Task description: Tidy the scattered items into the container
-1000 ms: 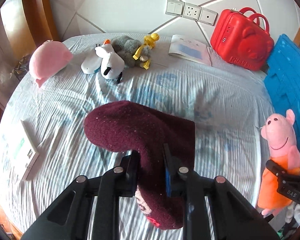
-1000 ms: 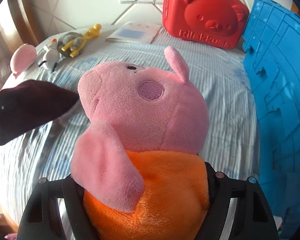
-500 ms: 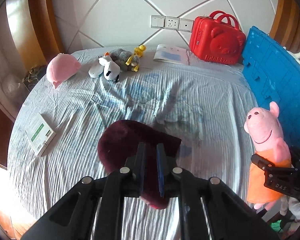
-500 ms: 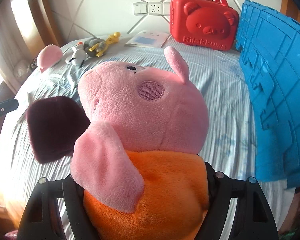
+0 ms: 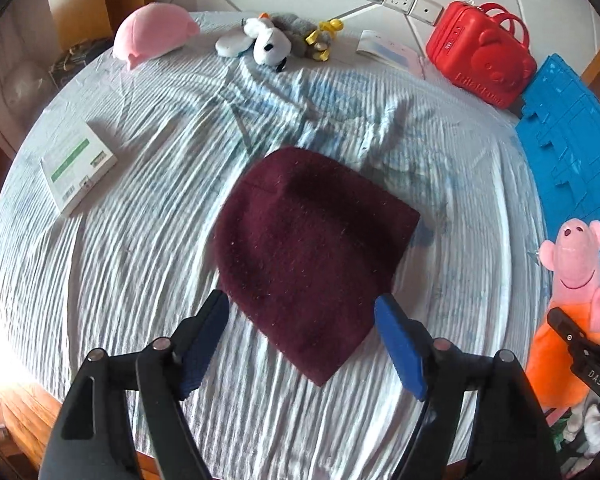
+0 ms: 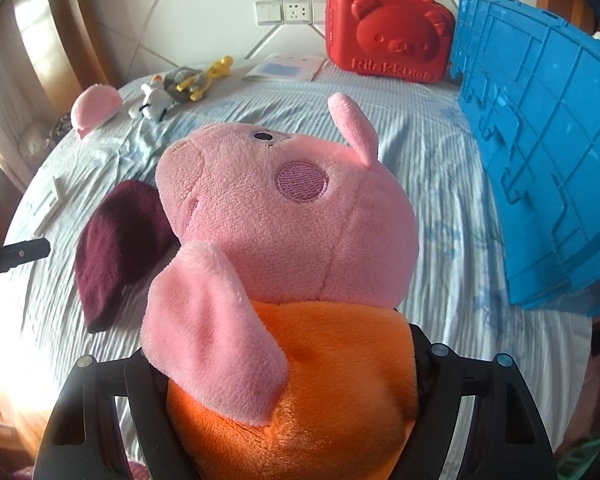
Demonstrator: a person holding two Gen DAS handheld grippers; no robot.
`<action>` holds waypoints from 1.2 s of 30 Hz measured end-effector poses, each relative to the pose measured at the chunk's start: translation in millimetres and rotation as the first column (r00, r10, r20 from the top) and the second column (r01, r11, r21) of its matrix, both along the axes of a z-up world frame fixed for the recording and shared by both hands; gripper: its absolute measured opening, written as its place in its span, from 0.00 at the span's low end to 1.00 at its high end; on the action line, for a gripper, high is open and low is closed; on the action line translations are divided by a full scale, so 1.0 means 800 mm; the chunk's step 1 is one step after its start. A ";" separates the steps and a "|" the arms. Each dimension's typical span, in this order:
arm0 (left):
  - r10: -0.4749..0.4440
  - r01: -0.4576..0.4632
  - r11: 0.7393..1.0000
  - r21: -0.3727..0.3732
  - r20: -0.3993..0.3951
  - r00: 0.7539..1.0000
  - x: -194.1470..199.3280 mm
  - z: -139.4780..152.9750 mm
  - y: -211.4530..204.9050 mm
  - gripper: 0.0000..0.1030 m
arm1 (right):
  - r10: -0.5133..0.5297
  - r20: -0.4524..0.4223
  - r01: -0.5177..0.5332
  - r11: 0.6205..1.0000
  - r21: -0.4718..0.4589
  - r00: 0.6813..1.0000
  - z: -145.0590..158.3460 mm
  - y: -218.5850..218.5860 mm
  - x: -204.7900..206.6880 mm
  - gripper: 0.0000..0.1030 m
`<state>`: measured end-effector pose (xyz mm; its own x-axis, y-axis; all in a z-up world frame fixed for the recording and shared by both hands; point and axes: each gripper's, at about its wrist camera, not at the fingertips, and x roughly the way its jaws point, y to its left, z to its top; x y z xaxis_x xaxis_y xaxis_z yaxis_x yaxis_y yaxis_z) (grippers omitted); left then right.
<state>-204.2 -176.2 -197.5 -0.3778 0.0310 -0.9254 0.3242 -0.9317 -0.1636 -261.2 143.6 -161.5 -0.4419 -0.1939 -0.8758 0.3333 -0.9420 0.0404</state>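
Note:
A dark red knit hat lies flat on the striped bedsheet, also seen as the hat in the right wrist view. My left gripper hangs over its near end, its jaws opening, blue pads clear of the wool. My right gripper is shut on the orange body of a pink pig plush, held above the bed; its fingertips are hidden by the plush. In the left wrist view the pig plush shows at the right edge. The blue crate stands at the right.
At the headboard lie a red bear case, a booklet, a heap of small plush toys and a round pink plush. A white and green box lies on the left. The bed's wooden edge runs along the near left.
My left gripper let go of the dark red hat, which now lies flat on the sheet, and its jaws spread wide. The right gripper carried the pig plush along beside the crate.

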 end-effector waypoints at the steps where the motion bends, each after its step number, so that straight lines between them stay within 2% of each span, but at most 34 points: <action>1: 0.019 -0.020 1.000 0.001 0.019 1.000 -0.002 -0.012 -0.006 0.73 | 0.002 0.011 -0.002 1.000 -0.003 1.000 -0.006 -0.002 -0.002 0.77; 4: 0.083 -0.084 0.996 0.021 0.049 0.995 -0.009 -0.043 -0.020 0.73 | 0.024 0.035 -0.024 1.000 -0.002 0.999 -0.020 -0.008 -0.007 0.77; 10: 0.143 -0.142 0.988 0.065 0.000 0.990 -0.047 -0.061 -0.014 0.73 | 0.074 0.056 -0.074 0.997 0.002 0.996 -0.046 -0.009 -0.035 0.77; 12: 0.136 -0.135 0.990 0.043 -0.011 0.991 -0.068 -0.063 -0.005 0.73 | 0.095 0.061 -0.095 0.995 0.004 0.994 -0.055 -0.009 -0.047 0.77; 13: 0.131 -0.131 0.991 0.022 0.006 0.991 -0.080 -0.069 -0.001 0.77 | 0.104 0.063 -0.104 0.995 0.002 0.993 -0.058 -0.009 -0.053 0.77; 14: 0.133 -0.133 0.991 -0.007 0.038 0.990 -0.091 -0.079 0.001 0.87 | 0.112 0.065 -0.112 0.994 -0.001 0.992 -0.061 -0.008 -0.058 0.77; 17: 0.159 -0.156 0.987 -0.032 0.119 0.980 -0.109 -0.115 0.002 0.89 | 0.127 0.067 -0.127 0.992 -0.007 0.990 -0.066 -0.005 -0.075 0.77; 18: 0.158 -0.150 0.986 -0.071 0.115 0.981 -0.111 -0.119 0.007 0.98 | 0.129 0.069 -0.129 0.992 -0.008 0.989 -0.068 -0.003 -0.080 0.77; 19: 0.156 -0.145 0.984 -0.107 0.110 0.982 -0.113 -0.123 0.011 1.00 | 0.132 0.072 -0.131 0.991 -0.009 0.989 -0.070 -0.002 -0.085 0.77; 21: 0.159 -0.147 0.983 -0.115 0.106 0.982 -0.115 -0.123 0.014 0.99 | 0.136 0.081 -0.136 0.991 -0.011 0.987 -0.074 -0.001 -0.094 0.78; 22: 0.158 -0.147 0.984 -0.104 0.105 0.982 -0.115 -0.120 0.012 0.95 | 0.139 0.086 -0.139 0.990 -0.012 0.987 -0.076 -0.001 -0.097 0.78; 23: 0.159 -0.150 0.983 -0.103 0.091 0.983 -0.114 -0.114 0.012 0.78 | 0.144 0.092 -0.143 0.990 -0.012 0.985 -0.079 -0.002 -0.100 0.78; 24: 0.156 -0.147 0.984 -0.102 0.078 0.985 -0.112 -0.107 0.012 0.48 | 0.148 0.099 -0.148 0.989 -0.011 0.984 -0.081 -0.004 -0.102 0.78; 25: 0.149 -0.143 0.986 -0.088 0.072 0.986 -0.111 -0.101 0.013 0.32 | 0.154 0.106 -0.153 0.988 -0.010 0.982 -0.084 -0.006 -0.104 0.78; 26: 0.144 -0.139 0.988 -0.068 0.072 0.987 -0.110 -0.098 0.013 0.22 | 0.162 0.114 -0.162 0.987 -0.008 0.980 -0.088 -0.009 -0.104 0.78; 30: 0.126 -0.119 0.986 -0.116 0.054 0.991 -0.098 -0.076 0.027 0.19 | 0.190 0.139 -0.191 0.982 -0.006 0.972 -0.099 -0.020 -0.100 0.77; 32: 0.090 -0.086 0.983 -0.164 0.015 0.996 -0.085 -0.045 0.041 0.19 | 0.195 0.134 -0.195 0.981 -0.009 0.972 -0.096 -0.023 -0.095 0.77; 36: 0.038 -0.045 0.986 -0.161 -0.047 0.998 -0.058 0.007 0.047 0.19 | 0.202 0.111 -0.202 0.979 -0.012 0.973 -0.077 -0.028 -0.084 0.77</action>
